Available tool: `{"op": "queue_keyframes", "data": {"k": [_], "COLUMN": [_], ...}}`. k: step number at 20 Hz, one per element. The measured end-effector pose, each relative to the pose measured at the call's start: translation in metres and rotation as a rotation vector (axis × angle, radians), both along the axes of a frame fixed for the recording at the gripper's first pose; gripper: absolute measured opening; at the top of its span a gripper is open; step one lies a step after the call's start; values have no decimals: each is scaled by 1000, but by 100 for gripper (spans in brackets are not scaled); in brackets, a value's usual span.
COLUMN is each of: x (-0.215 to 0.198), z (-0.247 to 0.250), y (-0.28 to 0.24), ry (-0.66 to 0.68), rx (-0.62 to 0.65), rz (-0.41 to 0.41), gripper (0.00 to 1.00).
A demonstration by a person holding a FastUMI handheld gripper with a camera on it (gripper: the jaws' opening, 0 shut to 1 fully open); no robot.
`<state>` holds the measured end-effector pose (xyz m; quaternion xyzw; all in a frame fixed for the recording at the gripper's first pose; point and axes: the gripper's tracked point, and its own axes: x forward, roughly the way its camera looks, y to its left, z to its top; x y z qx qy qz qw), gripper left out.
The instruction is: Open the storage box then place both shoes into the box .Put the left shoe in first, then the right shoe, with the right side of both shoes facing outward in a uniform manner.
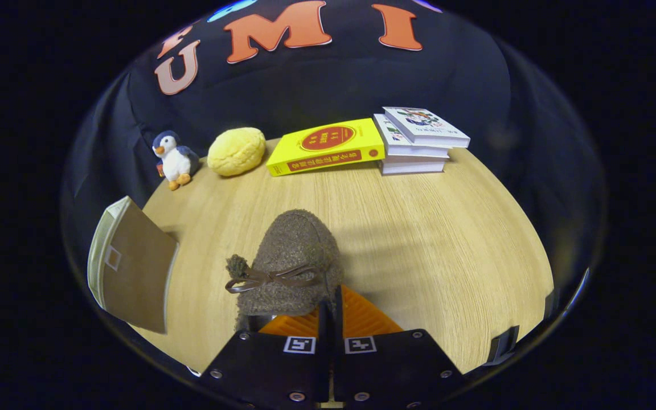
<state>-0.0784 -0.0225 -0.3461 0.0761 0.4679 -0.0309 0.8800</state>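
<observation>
Tongs (331,307) pinched on fuzzy shoe's (291,262) hidden rear edge, storage box (131,265) partly cut off

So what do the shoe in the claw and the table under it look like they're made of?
The shoe looks like fuzzy brown fleece or boucle fabric, matte and nubby, with a thin smooth bow, possibly leather or faux leather, and a small pompom. The claw appears shut on its rear edge. The table looks like light wood or wood-grain laminate, with fine straight grain and a low sheen.
</observation>
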Motion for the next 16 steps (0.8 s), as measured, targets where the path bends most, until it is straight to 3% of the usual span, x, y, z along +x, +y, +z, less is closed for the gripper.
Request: {"op": "queue_keyframes", "data": {"k": [6, 16], "x": [20, 39], "z": [61, 112], "y": [99, 266], "ry": [-33, -26], "rx": [48, 110], "rz": [56, 205], "gripper": [4, 4]}}
